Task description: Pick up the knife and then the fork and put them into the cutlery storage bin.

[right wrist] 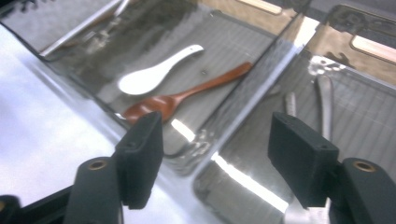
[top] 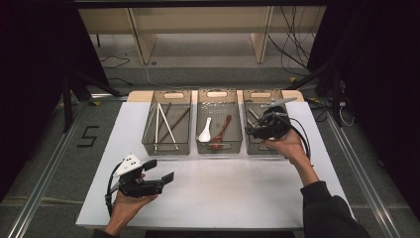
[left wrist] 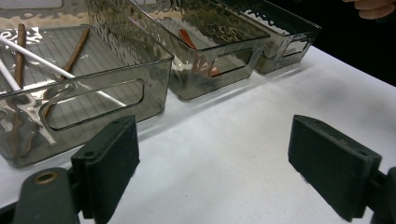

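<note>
White surface [top: 213, 193] on a grey floor, dark curtains at both sides, a pale wooden frame and loose cables behind. Three smoky clear bins in a row at the far half of the surface: left bin [top: 167, 144] with white and brown chopsticks [top: 165, 124], middle bin [top: 219, 144] with a white spoon [top: 204, 133] and a wooden spoon [top: 221, 132], right bin [top: 252, 147] with metal cutlery [right wrist: 325, 100].

Right gripper [top: 256, 131] held above the right bin, at its near left part, close to the wall shared with the middle bin. Fingers [right wrist: 141, 154] parted wide, nothing between them. In the right gripper view, metal cutlery flat on the floor of the right bin, just beyond the right-hand finger and apart from it; wooden spoon in the neighbouring bin, bowl just past the left-hand finger, beyond the dividing walls; white spoon beside it, farther off.

Left gripper [top: 159, 171] low over the near left of the surface, well apart from the bins. Fingers [left wrist: 109, 161] spread wide over bare white surface, gripping nothing.
</note>
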A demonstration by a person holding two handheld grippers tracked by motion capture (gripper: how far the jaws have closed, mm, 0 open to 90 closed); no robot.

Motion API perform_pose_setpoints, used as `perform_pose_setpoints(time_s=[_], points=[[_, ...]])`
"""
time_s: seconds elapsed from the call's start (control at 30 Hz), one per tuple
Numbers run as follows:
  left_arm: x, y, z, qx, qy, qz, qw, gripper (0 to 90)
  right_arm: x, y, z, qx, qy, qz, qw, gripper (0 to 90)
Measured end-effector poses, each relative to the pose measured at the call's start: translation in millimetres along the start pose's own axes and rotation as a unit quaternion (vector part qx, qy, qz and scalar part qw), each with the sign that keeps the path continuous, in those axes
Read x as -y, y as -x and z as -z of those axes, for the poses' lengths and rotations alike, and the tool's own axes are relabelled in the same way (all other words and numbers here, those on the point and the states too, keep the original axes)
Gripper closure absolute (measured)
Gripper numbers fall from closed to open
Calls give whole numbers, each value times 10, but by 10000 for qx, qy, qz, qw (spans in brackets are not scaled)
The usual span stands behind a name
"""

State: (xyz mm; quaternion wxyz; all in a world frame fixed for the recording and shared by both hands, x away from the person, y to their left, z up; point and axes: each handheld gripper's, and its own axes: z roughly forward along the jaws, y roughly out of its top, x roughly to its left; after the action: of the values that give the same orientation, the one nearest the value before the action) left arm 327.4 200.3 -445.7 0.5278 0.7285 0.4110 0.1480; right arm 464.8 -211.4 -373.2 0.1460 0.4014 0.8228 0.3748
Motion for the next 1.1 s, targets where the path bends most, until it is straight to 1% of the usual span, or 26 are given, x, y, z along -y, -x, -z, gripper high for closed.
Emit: perform_pose_setpoints(time_s=[0.07, 0.13, 0.23, 0.33, 0.57, 0.77, 1.1], points=[[0, -7, -1, -5, 11, 39, 10000, 159, 37, -62, 25, -18, 40, 30, 10000, 331], [1, -14, 1, -4, 7, 52, 10000, 159, 78, -117, 53, -64, 145, 25, 9999, 327], [1, -19, 1, -9, 16, 53, 10000, 158, 143, -181, 95, -119, 257, -22, 9996, 309], [1, -20, -2, -9, 20, 66, 10000, 158, 208, -227, 131, -120, 373, -19, 9992, 304], [0, -25, 0, -4, 7, 64, 10000, 159, 323, -260, 205, -113, 588, -69, 9982, 285], [-4, -29, -7, 32, -9, 84, 10000, 158, 425, -299, 275, -167, 732, -123, 9971, 268], [-8, -44, -10, 55, -30, 128, 9999, 158, 647, -403, 300, -284, 923, -102, 9953, 258]])
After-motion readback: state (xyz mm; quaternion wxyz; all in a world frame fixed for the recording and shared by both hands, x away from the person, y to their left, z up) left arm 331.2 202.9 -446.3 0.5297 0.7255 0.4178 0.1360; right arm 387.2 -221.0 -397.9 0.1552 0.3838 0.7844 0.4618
